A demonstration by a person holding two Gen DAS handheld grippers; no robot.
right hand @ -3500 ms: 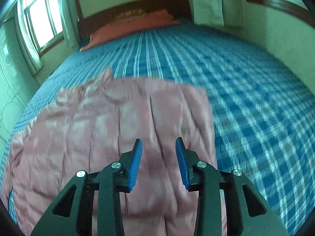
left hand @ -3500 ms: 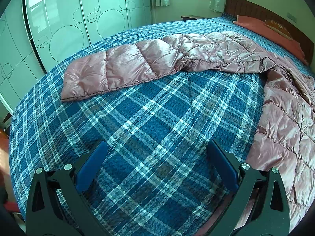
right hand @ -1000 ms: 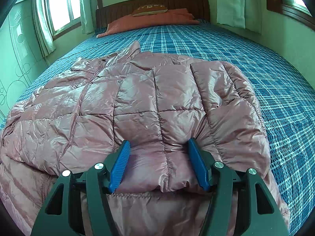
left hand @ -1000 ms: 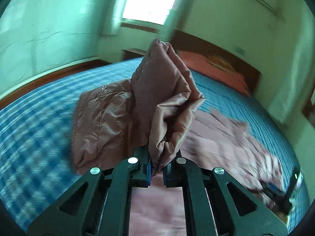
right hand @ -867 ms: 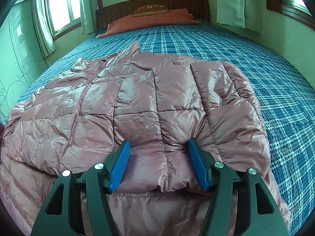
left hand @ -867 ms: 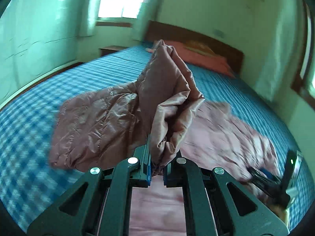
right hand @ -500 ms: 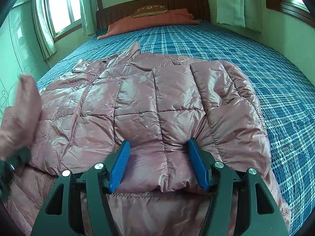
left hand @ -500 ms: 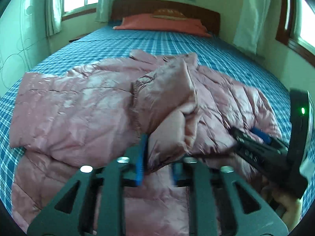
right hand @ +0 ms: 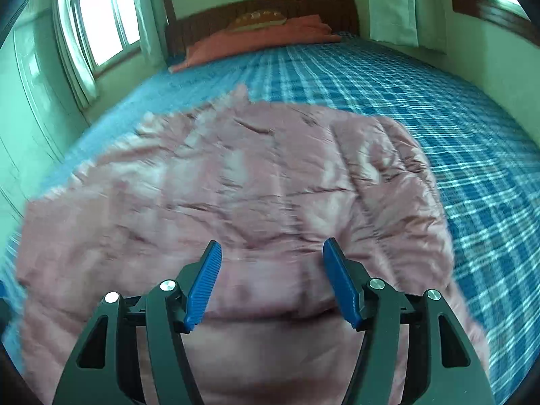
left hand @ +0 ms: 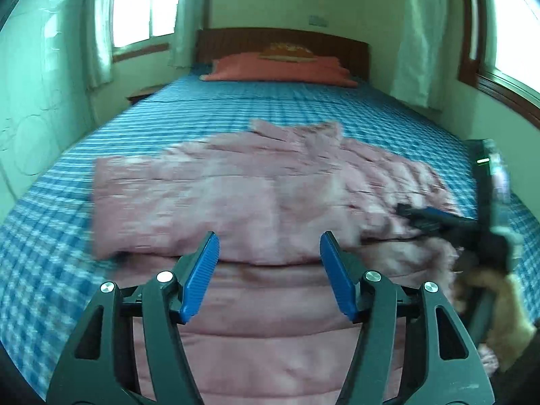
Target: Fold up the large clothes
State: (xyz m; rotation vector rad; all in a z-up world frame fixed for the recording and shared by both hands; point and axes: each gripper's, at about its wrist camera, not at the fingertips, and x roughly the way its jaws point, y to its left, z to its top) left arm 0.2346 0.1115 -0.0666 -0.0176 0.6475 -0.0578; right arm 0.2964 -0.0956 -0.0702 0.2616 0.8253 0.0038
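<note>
Left gripper opening; right gripper seemingly empty, parted.

Each gripper had black plastic arms with triangular cut-outs, round silver screws at the joints, and ribbed blue pads lining the fingers. In the left wrist view the right gripper appeared black, blurred, with a small green light on its body.

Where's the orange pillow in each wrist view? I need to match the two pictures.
Left wrist: orange pillow at top centre, against the headboard, beyond the pink jacket.
Right wrist: orange pillow at top, left of centre, below the headboard.
Shared landmark: the dark wooden headboard behind the pillow.
</note>
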